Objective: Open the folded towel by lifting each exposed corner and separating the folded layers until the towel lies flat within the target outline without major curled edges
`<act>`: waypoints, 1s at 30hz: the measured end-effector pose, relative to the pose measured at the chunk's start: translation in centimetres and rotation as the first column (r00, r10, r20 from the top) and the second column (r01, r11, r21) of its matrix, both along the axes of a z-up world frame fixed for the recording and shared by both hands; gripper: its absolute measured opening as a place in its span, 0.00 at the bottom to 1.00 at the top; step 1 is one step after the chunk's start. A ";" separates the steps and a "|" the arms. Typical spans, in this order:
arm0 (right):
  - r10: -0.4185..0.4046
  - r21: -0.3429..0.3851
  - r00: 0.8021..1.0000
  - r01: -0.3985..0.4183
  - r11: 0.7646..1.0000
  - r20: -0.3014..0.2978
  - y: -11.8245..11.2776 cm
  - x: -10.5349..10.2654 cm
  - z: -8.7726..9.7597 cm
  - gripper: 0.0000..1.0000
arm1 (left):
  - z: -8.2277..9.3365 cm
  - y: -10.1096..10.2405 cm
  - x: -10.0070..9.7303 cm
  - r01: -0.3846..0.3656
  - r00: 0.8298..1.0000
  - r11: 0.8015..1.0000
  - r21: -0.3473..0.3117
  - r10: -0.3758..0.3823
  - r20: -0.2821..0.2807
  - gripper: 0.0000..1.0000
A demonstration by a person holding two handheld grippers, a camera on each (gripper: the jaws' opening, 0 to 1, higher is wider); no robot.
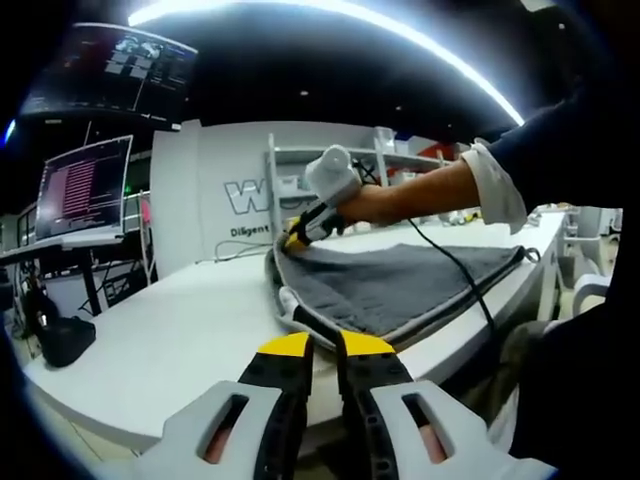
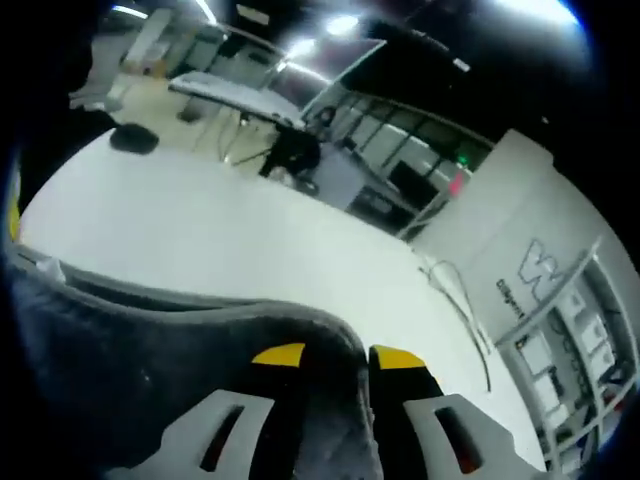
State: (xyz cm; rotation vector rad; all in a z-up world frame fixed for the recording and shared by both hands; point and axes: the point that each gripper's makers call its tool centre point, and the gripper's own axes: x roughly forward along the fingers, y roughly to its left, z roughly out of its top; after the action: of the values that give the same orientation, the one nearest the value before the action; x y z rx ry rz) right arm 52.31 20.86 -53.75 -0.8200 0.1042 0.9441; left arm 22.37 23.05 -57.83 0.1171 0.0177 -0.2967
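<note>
The left hand-held gripper (image 1: 325,348) has its yellow-tipped jaws nearly together on the near edge of the grey towel (image 1: 400,285), apparently pinching the hem. The right hand-held gripper (image 2: 335,357) holds a raised fold of the towel (image 2: 150,350) between its jaws; in the left gripper view it (image 1: 300,232) grips the far corner, lifted just off the white counter (image 1: 170,320).

The towel lies on the counter near its front rim, layers still doubled. The main risk, as I judge it, is both grips pulling against each other: the cloth would stretch taut instead of unfolding, or a thin hem would slip from a jaw and fall back curled. A black cable (image 1: 455,265) trails across the towel from the right hand-held gripper and could snag or drag the cloth.

Bare counter lies open to the left and beyond the towel; the front rim is close, so spreading that way could let an edge hang over. A black object (image 1: 60,338) sits well apart at the far left.
</note>
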 end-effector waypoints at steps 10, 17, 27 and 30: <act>-0.012 0.116 0.996 0.022 0.993 -0.087 -0.9 -1.6 0.3 0.23 | 1.4 -1.6 -0.3 0.048 0.997 0.999 0.003 -0.049 0.059 0.07; 0.047 0.213 0.983 -0.009 0.977 -0.175 -0.8 -2.5 0.1 0.27 | 1.3 -3.1 -0.2 0.080 0.995 0.996 0.033 -0.082 0.057 0.07; 0.081 0.143 0.989 -0.063 0.988 -0.124 -0.8 -3.5 0.4 0.15 | 1.6 -3.3 0.6 0.075 0.996 0.996 0.040 -0.077 0.041 0.06; 0.081 0.148 0.989 -0.062 0.987 -0.127 -0.4 -3.1 0.4 0.13 | 1.4 -3.4 0.6 0.077 0.996 0.996 0.040 -0.079 0.030 0.05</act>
State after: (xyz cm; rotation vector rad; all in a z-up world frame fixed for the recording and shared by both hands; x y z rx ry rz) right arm 49.17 20.42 -53.39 -0.6306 0.1212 1.0615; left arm 22.93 19.63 -56.39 0.1612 -0.0125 -0.3725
